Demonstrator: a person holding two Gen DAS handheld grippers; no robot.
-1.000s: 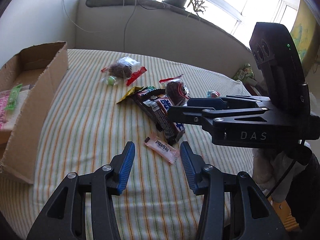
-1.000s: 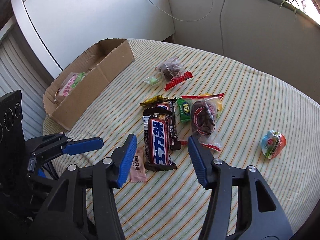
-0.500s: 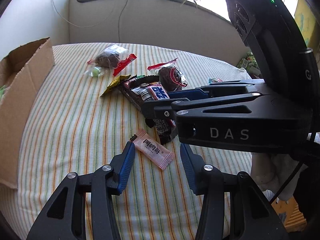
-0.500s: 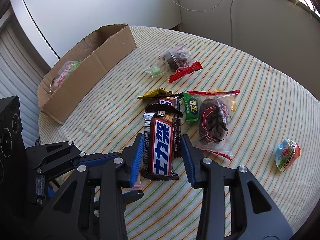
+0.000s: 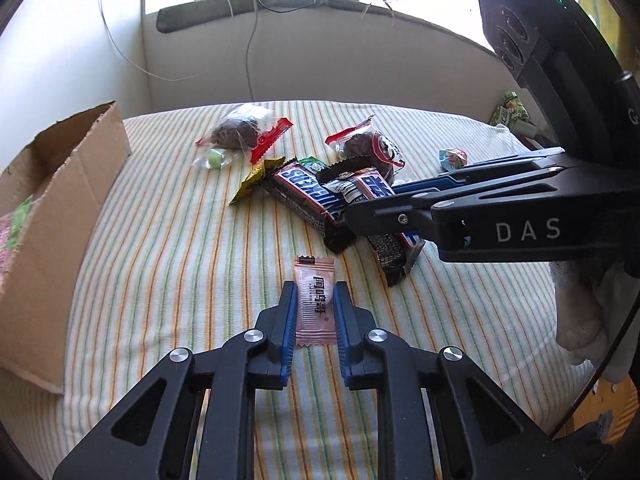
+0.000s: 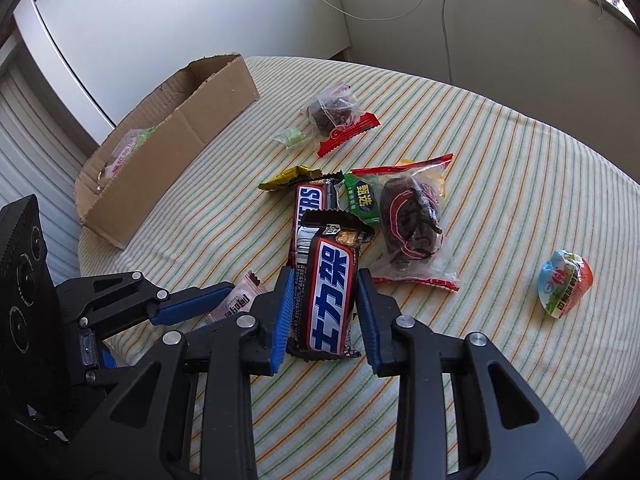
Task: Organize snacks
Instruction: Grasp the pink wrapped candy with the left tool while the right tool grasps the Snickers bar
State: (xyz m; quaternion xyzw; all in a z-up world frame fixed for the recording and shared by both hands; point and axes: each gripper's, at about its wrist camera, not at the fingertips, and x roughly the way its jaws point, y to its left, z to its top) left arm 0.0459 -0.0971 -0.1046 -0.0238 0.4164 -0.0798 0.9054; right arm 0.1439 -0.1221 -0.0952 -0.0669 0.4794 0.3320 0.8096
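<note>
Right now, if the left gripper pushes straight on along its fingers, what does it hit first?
The left gripper, shut on the pink candy packet, would likely meet the Snickers bar first, though depth is uncertain.

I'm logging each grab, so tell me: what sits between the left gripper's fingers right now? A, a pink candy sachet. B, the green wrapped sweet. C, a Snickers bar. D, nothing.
A: in the left wrist view the left gripper has its blue fingers closed against both long edges of the pink candy sachet on the striped tablecloth.
</note>
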